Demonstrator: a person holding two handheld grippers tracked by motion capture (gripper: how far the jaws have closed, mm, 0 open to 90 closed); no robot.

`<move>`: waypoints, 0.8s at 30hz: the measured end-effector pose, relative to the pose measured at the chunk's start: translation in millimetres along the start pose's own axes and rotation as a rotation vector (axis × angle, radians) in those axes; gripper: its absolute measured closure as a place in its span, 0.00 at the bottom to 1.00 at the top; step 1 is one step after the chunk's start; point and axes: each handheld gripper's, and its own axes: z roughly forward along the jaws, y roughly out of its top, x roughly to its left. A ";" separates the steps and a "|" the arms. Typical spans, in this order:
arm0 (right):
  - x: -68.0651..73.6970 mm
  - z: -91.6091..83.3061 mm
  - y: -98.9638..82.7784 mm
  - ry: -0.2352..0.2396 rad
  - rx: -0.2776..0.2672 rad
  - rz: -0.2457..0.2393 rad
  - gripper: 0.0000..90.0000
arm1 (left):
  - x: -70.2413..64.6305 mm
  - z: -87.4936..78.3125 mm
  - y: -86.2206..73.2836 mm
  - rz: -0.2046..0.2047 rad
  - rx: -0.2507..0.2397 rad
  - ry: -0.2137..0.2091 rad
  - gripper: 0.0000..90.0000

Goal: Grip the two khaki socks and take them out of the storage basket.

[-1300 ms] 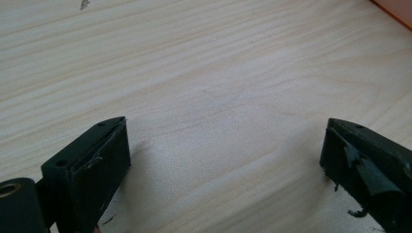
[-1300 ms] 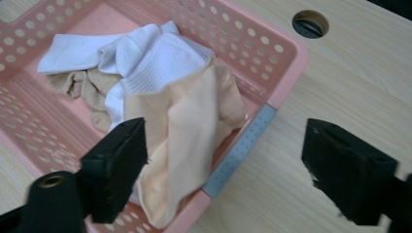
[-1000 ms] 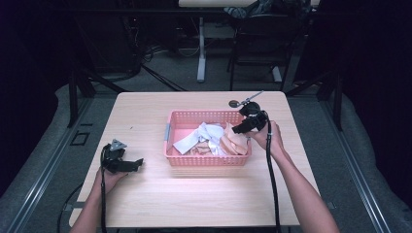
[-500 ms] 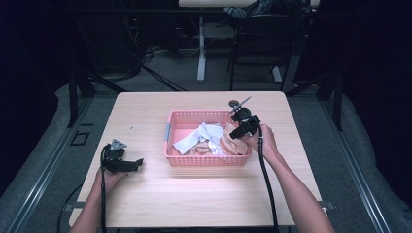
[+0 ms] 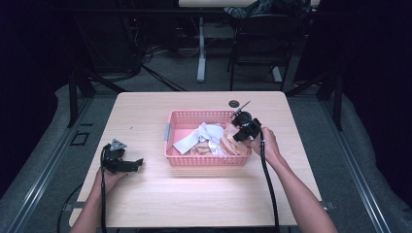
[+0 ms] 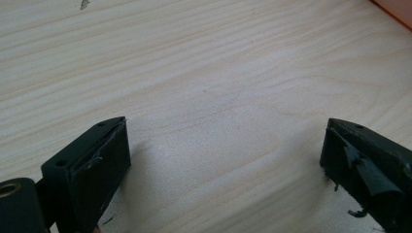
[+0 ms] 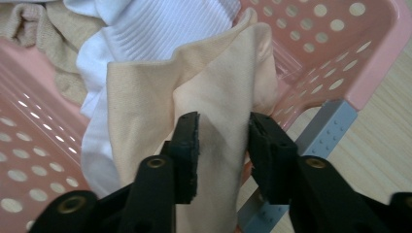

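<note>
A pink perforated basket (image 5: 204, 160) stands mid-table holding a white cloth (image 5: 200, 134) and a peach cloth (image 5: 228, 144). My right gripper (image 5: 241, 130) hangs over the basket's right end. In the right gripper view its jaws (image 7: 223, 121) are closed on an upright fold of the peach cloth (image 7: 145, 97), with the white ribbed cloth (image 7: 160, 29) and a beige knit piece (image 7: 53, 29) behind it inside the basket (image 7: 374, 53). My left gripper (image 5: 132, 164) rests on the table at the left, open, with bare wood between its jaws (image 6: 226, 145).
A round cable hole (image 5: 234, 103) sits in the tabletop behind the basket. A grey tab (image 7: 325, 131) is fixed to the basket's wall. Bare light wood (image 5: 204, 194) spreads in front of the basket. Chairs and a table leg (image 5: 201, 53) stand on the floor beyond.
My right gripper has turned and dipped slightly lower over the basket's right end, with the peach cloth between its jaws. The left gripper has not moved.
</note>
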 end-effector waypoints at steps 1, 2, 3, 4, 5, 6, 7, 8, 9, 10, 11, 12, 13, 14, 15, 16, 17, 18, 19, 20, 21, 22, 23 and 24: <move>-0.3 -0.9 -0.1 0.005 0.001 -0.002 0.80 | 0.0 0.0 0.0 0.000 0.000 0.000 0.04; -0.5 -1.7 -0.1 0.007 0.000 -0.003 0.83 | 0.0 0.0 0.0 0.000 0.000 0.000 0.04; -0.8 -2.6 -0.1 0.006 -0.002 -0.007 0.85 | 0.0 0.0 0.0 0.000 0.000 0.000 0.04; -0.4 -3.5 0.0 0.009 -0.007 -0.004 0.88 | 0.0 0.0 0.0 0.000 0.000 0.000 0.04; 0.2 -3.9 -0.1 0.010 -0.021 0.001 0.89 | 0.0 0.0 0.0 0.000 0.000 0.000 0.04; 0.6 -4.9 0.0 0.013 -0.030 0.004 0.91 | 0.0 0.0 0.0 0.000 0.000 0.000 0.04; 0.1 -7.0 0.7 0.012 -0.029 -0.008 0.91 | 0.0 0.0 0.0 0.000 0.000 0.000 0.04; 0.5 -8.5 1.2 0.013 -0.037 -0.006 0.92 | 0.0 0.0 0.0 0.000 0.000 0.000 0.04; 0.3 -10.3 1.9 0.016 -0.038 -0.008 0.93 | 0.1 0.0 0.0 0.001 0.000 0.000 0.04; -0.2 -12.4 2.7 0.017 -0.041 -0.008 0.93 | 0.0 0.0 0.0 0.000 0.000 0.000 0.04; -0.2 -14.1 3.1 0.015 -0.054 0.002 0.93 | 0.1 0.0 0.0 0.001 0.000 0.000 0.04; -1.3 -16.2 3.6 0.018 -0.063 0.003 0.94 | 0.0 0.0 0.0 0.000 0.000 0.000 0.04; -2.5 -18.5 4.4 0.024 -0.068 0.005 0.94 | 0.0 0.0 0.0 0.000 0.000 0.000 0.04; -3.1 -20.4 5.0 0.021 -0.078 0.011 0.94 | 0.0 0.0 0.0 0.000 0.000 0.000 0.04; -3.6 -22.7 5.6 0.018 -0.086 0.014 0.94 | 0.1 0.0 0.0 0.001 0.000 0.000 0.04; -4.2 -24.6 6.1 0.020 -0.098 0.016 0.94 | 0.0 0.0 0.0 0.000 0.000 0.000 0.04; -4.8 -26.8 6.8 0.021 -0.100 0.019 0.94 | 0.0 0.0 0.0 0.000 0.000 0.000 0.04; -5.0 -28.8 7.2 0.020 -0.108 0.021 0.94 | 0.0 0.0 0.0 0.000 0.000 0.000 0.04; -5.2 -30.4 7.6 0.019 -0.117 0.025 0.94 | 0.0 0.0 0.0 0.000 0.000 0.000 0.04; -5.5 -32.3 8.0 0.023 -0.120 0.023 0.94 | 0.0 0.0 0.0 0.001 0.000 0.000 0.04; -5.4 -34.2 8.4 0.022 -0.133 0.027 0.94 | 0.0 0.0 0.0 0.001 0.000 0.000 0.04; -5.4 -35.5 8.7 0.021 -0.135 0.028 0.94 | 0.0 0.0 0.0 0.001 0.000 0.000 0.04; -5.6 -37.5 8.9 0.019 -0.143 0.027 0.94 | 0.0 0.0 0.0 0.001 0.000 0.000 0.04; -5.7 -40.1 9.3 0.017 -0.156 0.027 0.95 | 0.1 0.0 0.0 0.001 0.000 0.000 0.04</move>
